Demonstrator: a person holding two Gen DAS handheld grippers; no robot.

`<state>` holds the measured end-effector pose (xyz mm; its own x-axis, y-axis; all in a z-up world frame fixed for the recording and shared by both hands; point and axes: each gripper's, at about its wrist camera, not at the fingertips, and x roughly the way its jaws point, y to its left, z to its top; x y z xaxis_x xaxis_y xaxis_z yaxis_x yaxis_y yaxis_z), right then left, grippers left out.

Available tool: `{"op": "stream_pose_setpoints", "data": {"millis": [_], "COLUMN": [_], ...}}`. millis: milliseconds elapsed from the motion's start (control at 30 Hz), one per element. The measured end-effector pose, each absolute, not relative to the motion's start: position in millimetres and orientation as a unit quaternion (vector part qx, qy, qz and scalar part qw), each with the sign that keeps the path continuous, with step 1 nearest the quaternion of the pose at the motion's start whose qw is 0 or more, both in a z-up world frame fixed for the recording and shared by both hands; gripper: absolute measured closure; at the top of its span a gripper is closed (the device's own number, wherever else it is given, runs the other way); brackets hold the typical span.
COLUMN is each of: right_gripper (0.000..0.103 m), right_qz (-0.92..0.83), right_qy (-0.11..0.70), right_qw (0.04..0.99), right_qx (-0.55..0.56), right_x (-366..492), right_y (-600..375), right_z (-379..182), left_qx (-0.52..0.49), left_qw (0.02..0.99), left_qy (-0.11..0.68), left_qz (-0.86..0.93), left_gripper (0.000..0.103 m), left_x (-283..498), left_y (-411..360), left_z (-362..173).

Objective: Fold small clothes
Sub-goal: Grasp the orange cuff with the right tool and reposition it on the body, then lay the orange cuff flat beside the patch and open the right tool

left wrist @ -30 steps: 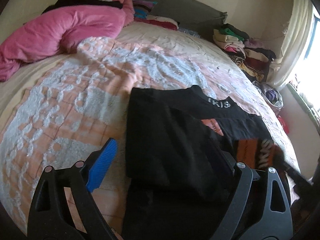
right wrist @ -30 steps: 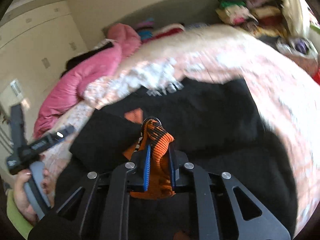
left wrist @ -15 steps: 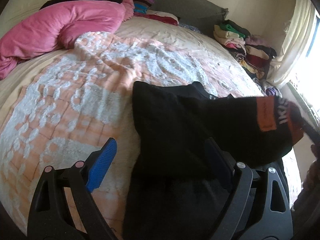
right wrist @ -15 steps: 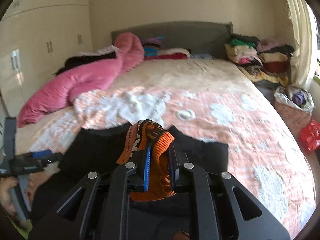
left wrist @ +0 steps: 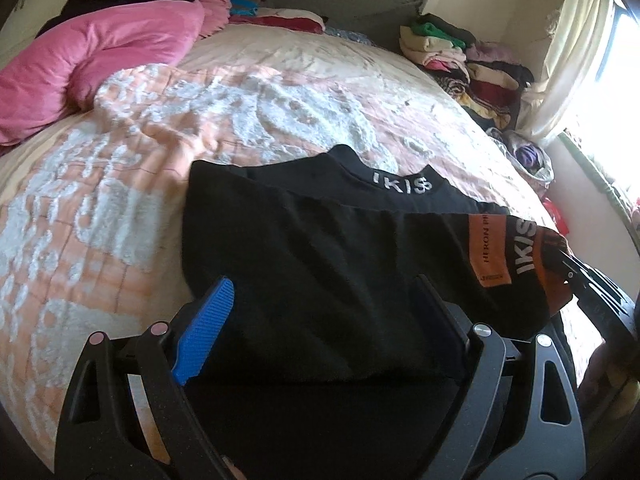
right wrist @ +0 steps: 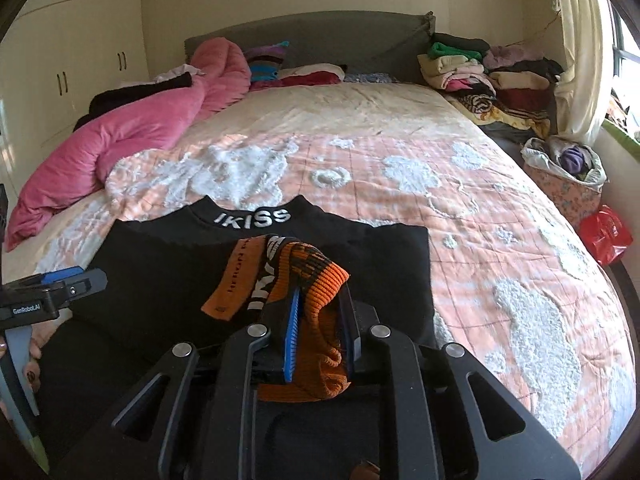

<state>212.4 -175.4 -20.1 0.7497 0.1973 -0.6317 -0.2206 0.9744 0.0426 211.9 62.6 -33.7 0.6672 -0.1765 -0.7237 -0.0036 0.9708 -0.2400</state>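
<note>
Two tongs: right tongs (right wrist: 316, 320) clench the orange cuff (right wrist: 316, 280) of the black sweater (left wrist: 320, 260); left tongs (left wrist: 320, 320) spread wide

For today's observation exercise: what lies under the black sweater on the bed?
Under the black sweater lies the peach-and-white quilt, showing past its collar and both sides. Whatever lies directly beneath the sweater is covered. Its orange cuff, gripped by the right gripper, sits folded on top.

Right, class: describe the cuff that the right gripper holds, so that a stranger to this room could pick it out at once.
Start at the bed with its peach and white cover; a black top lies at its near end. The sleeve lies folded across it, and the cuff is at that sleeve's end, pinched in the right gripper. It is the only ribbed orange and black knit there.
</note>
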Motion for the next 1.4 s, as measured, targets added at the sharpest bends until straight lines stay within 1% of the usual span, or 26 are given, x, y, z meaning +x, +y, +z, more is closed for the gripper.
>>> {"op": "stream_pose_setpoints", "data": {"millis": [333, 400, 567, 600, 767, 833, 867, 900, 1000, 1100, 1267, 1333, 1400], "right_gripper": [0.085, 0.082, 0.08, 0.079, 0.077, 0.072, 0.066, 0.064, 0.064, 0.061, 0.06, 0.057, 0.051], "right_qz": [0.086, 0.079, 0.055, 0.053, 0.07, 0.087, 0.101, 0.112, 0.142, 0.152, 0.171, 0.166, 0.14], "right_qy": [0.345, 0.345, 0.343, 0.343, 0.351, 0.357, 0.362, 0.365, 0.375, 0.382, 0.401, 0.405, 0.421], "right_qw": [0.934, 0.935, 0.938, 0.937, 0.934, 0.93, 0.927, 0.924, 0.916, 0.911, 0.9, 0.899, 0.895], "right_qx": [-0.022, -0.024, -0.021, -0.019, -0.009, -0.01, -0.011, -0.009, -0.005, -0.019, -0.019, -0.024, -0.034], "right_x": [213, 212, 211, 211, 209, 207, 206, 205, 204, 203, 204, 205, 208], "right_y": [-181, -181, -188, -189, -184, -177, -171, -167, -153, -139, -130, -129, -133], "right_z": [-27, -27, -26, -27, -29, -30, -31, -32, -35, -39, -47, -49, -56], "left_qx": [-0.106, -0.109, -0.103, -0.102, -0.104, -0.102, -0.099, -0.095, -0.082, -0.068, -0.05, -0.051, -0.052], "left_qw": [0.903, 0.9, 0.9, 0.901, 0.902, 0.902, 0.902, 0.902, 0.897, 0.892, 0.893, 0.892, 0.893], "left_qy": [0.411, 0.416, 0.417, 0.415, 0.413, 0.413, 0.413, 0.414, 0.428, 0.44, 0.442, 0.442, 0.442], "left_qz": [-0.068, -0.072, -0.072, -0.073, -0.073, -0.074, -0.074, -0.075, -0.076, -0.074, -0.071, -0.072, -0.072], "left_gripper": [0.021, 0.021, 0.021, 0.021, 0.021, 0.021, 0.021, 0.021, 0.021, 0.021, 0.021, 0.021, 0.021], "left_x": [216, 218, 217, 216, 215, 215, 214, 214, 216, 216, 213, 212, 212], "left_y": [50, 50, 48, 48, 50, 50, 49, 48, 47, 46, 44, 44, 45], "left_z": [-39, -42, -48, -47, -47, -46, -46, -47, -53, -60, -63, -64, -64]}}
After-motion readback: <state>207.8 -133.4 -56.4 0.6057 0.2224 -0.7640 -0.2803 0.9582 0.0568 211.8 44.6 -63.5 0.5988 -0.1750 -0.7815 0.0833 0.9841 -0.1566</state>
